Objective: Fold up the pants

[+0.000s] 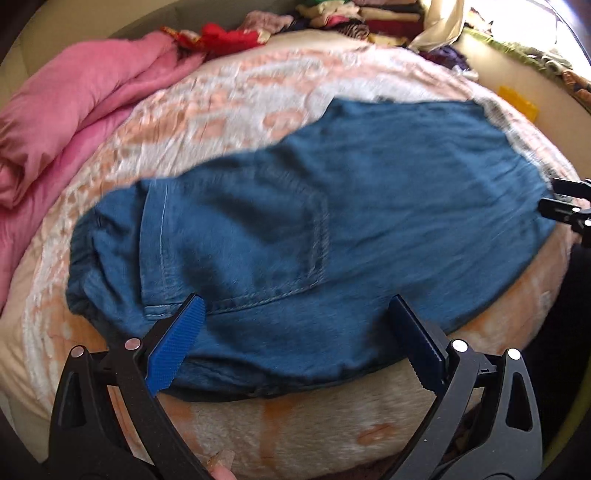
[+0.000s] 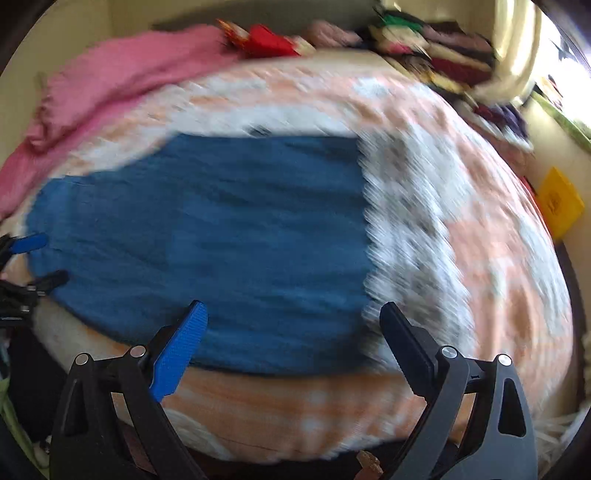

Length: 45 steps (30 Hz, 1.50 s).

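Blue denim pants lie folded flat on the peach-and-white bedspread, back pocket facing up. My left gripper hangs open over the near edge at the waistband end, with nothing between its fingers. In the right wrist view the pants spread across the bed, blurred by motion. My right gripper is open above the near edge at the leg end, holding nothing. The left gripper shows at the far left edge there, and the right gripper shows at the right edge of the left wrist view.
A pink blanket is bunched along the left side of the bed. Stacked folded clothes sit at the back. A yellow object lies beside the bed on the right. The bed's front edge drops off just below the grippers.
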Motion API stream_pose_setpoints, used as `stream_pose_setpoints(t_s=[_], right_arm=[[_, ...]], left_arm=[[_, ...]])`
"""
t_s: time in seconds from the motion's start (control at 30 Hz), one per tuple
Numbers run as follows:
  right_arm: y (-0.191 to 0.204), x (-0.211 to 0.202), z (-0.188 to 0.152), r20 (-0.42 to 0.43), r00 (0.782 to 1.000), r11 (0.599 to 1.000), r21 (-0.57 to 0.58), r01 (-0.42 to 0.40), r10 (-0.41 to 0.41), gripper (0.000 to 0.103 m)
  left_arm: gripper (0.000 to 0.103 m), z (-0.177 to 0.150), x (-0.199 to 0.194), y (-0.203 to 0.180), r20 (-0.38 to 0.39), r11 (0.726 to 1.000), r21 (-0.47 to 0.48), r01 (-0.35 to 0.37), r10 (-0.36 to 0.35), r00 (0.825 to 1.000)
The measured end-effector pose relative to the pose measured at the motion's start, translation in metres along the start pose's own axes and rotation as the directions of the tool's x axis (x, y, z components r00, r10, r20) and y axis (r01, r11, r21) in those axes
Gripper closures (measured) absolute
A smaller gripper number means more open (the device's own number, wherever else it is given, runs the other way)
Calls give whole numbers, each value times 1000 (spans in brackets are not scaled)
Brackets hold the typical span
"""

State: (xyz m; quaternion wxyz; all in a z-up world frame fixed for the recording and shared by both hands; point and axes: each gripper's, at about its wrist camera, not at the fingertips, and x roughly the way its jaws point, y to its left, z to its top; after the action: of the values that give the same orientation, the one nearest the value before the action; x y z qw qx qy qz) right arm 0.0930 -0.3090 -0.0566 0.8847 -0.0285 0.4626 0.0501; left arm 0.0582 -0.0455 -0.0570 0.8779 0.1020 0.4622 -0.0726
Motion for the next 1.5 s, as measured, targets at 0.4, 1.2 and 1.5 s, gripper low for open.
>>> stream_pose_setpoints(t_s=[0.4,1.2,1.5], right_arm=[[-12,-7,-7,16,1000,999,35,-19,19,9],[-64,-100,-15,245,970,974,219,-55,-1,7],[-86,-101,-22,255,967,958,283,-50,-25,7]], left_arm=[[10,-1,-9,10,23,996,-42,72,-72,997],[10,88,-55,-52,163,983,100,157,-172,972],[10,138,-35,-103,160,957,189,219,-250,955]])
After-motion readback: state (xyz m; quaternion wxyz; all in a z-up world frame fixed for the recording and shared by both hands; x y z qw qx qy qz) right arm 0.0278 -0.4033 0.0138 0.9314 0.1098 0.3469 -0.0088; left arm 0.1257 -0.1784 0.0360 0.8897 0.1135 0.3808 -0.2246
